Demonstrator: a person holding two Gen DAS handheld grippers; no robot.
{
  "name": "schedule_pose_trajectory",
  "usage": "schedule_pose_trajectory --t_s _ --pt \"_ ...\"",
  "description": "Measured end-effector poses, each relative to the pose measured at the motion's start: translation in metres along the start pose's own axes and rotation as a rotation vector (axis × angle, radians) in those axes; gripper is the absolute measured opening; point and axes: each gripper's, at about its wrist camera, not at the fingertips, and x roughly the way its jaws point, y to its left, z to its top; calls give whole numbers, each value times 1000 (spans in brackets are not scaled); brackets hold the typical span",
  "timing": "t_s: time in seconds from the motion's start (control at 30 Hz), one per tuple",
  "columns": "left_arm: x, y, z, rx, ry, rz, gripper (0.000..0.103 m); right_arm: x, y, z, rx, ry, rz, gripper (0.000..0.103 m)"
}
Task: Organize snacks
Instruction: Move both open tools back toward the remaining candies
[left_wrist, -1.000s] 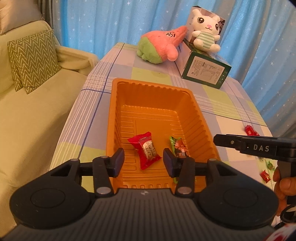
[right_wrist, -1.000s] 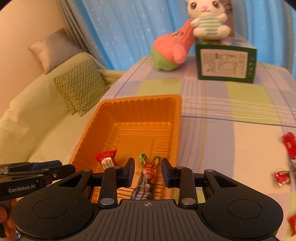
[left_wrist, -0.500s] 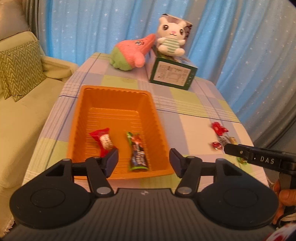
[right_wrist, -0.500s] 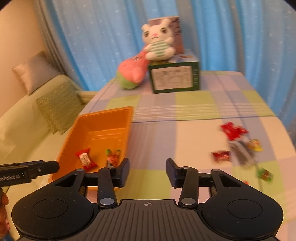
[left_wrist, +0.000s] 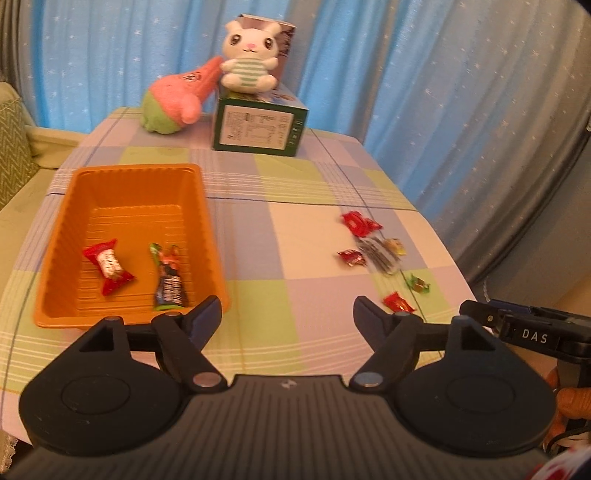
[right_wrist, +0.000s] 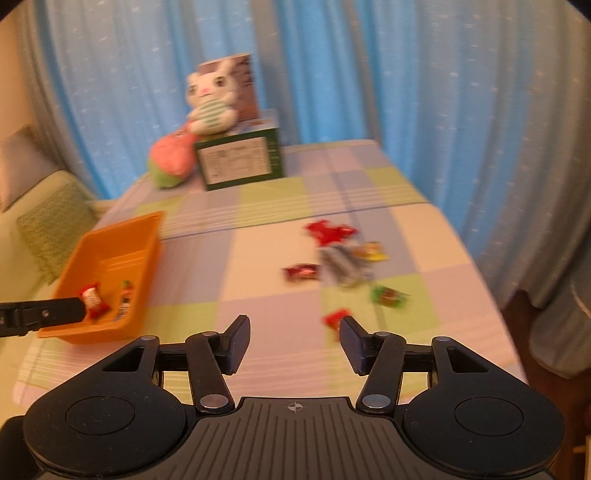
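An orange tray (left_wrist: 77, 184) sits on the left of the checked table; it also shows in the right wrist view (right_wrist: 147, 236). In it lie a red-wrapped candy (left_wrist: 108, 265) and a dark bar with a green end (left_wrist: 168, 280). Several loose candies lie on the right: a big red one (left_wrist: 358, 223), a small red one (left_wrist: 351, 257), a silver packet (left_wrist: 378, 253), a green one (left_wrist: 418, 283) and a near red one (left_wrist: 398, 302). My left gripper (left_wrist: 288, 314) is open and empty above the table's near middle. My right gripper (right_wrist: 294, 339) is open and empty; the near red candy (right_wrist: 334, 317) lies just ahead of it.
A green box (left_wrist: 258, 127) with a white bunny plush (left_wrist: 249, 62) on top and a pink-green plush (left_wrist: 177, 101) stand at the table's far end. A sofa with a cushion (right_wrist: 55, 221) is to the left. Blue curtains hang behind and to the right.
Both grippers have pulled back from the tray and swung right, toward the loose candies. Both jaws have opened wider. The dark bar now lies in the tray.
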Motion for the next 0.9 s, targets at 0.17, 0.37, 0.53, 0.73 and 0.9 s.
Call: schedule_pose_trajectory --t_s 0.17,0.37,0.53,0.73,0.9 --pt "14 -24 -4 34 27 -29 77 -11 -35 -7 53 -5 -55 58" --pt "31 -47 -8 60 54 -60 79 -13 -62 -14 100 4 -86 59" --pt "44 -60 -11 65 77 -74 79 -9 -72 -18 109 17 -99 59" --pt "66 -80 -13 65 100 -80 79 0 -81 -19 111 31 -103 59" --pt "87 -99 -15 61 114 -89 79 8 -94 -20 113 35 -104 59"
